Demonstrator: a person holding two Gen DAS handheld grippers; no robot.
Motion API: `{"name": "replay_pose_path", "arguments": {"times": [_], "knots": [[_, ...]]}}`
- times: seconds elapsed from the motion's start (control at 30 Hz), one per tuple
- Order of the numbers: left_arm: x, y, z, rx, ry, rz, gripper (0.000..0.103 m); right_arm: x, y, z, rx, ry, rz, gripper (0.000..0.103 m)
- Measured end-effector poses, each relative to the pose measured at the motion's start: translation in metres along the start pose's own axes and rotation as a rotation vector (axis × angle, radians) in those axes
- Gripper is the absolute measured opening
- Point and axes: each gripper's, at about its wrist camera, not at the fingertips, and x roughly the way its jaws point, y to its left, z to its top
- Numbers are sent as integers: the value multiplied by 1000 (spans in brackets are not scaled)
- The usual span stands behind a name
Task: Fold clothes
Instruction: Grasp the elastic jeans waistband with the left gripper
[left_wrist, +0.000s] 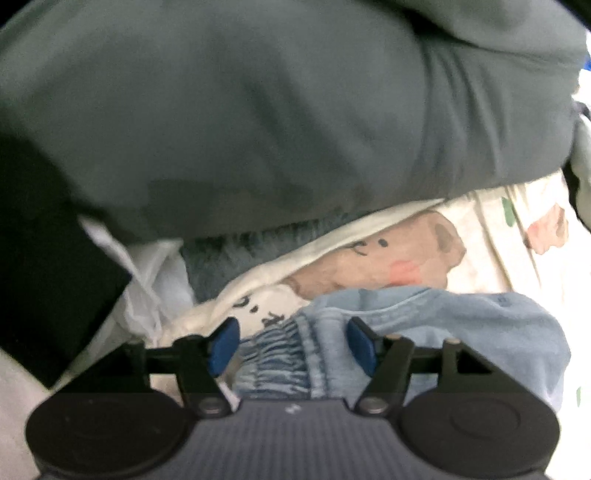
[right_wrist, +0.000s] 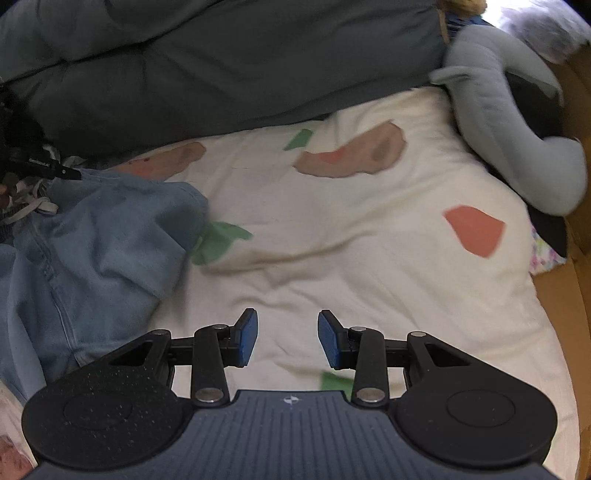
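Light blue denim garment with gathered elastic waistband crumpled on cream bedsheet printed with brown bear and green leaf shapes, at sheet's left side in right wrist view. Left gripper directly above waistband, blue pads spread either side of gathered band; contact not discernible, no clamp seen. Right gripper over bare sheet, well apart from denim, pads parted, nothing between. Dark grey-green duvet bunched behind. Grey-blue plush toy at far right.
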Motion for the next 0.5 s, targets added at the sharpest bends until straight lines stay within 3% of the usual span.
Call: {"name": "replay_pose_path", "arguments": {"times": [0.27,0.37,0.5], "knots": [[21,1,-10,-32,101,-26,72,4,40,26,-16,-12,39,43],[18,3,-12,-48,75,-14,58,1,46,29,-8,-24,47,43],[1,0,-16,-49,16,-25,54,2,46,28,8,-28,48,43]]}}
